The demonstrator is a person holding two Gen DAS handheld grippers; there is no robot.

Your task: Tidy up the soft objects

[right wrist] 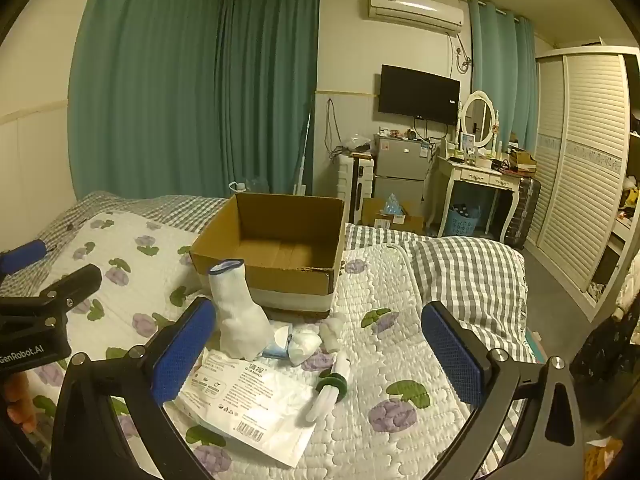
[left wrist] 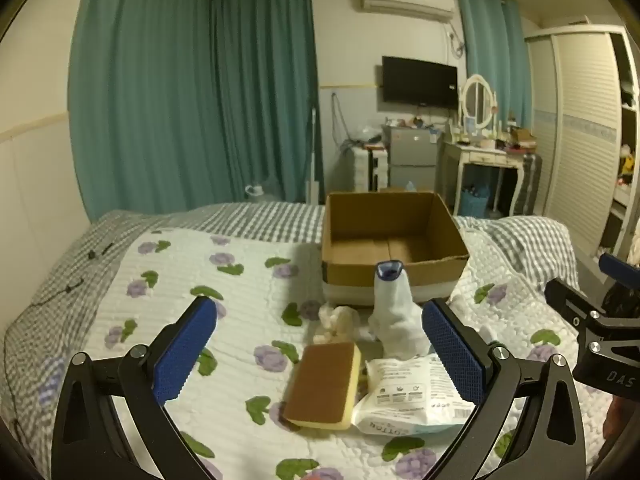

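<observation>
Left wrist view shows the left hand-held gripper (left wrist: 320,354) spread wide and holding nothing, its blue-padded fingers (left wrist: 184,354) hovering over a white quilted bedspread with purple flowers (left wrist: 168,292). Between them lie a brown-topped yellow sponge (left wrist: 322,386) and, touching its right edge, a white plastic pack of cotton pads (left wrist: 412,396). Just beyond stands a white sock with a blue cuff (left wrist: 392,312), upright, with a small cream crumpled soft item (left wrist: 338,322) to its left. An open brown cardboard box (left wrist: 394,274) sits behind them on the bed. Right wrist view shows the right hand-held gripper (right wrist: 320,354) equally wide and unloaded, above the pack and a white roll with a green band (right wrist: 330,390). Small white wads (right wrist: 316,338) lie near the box's front.
</observation>
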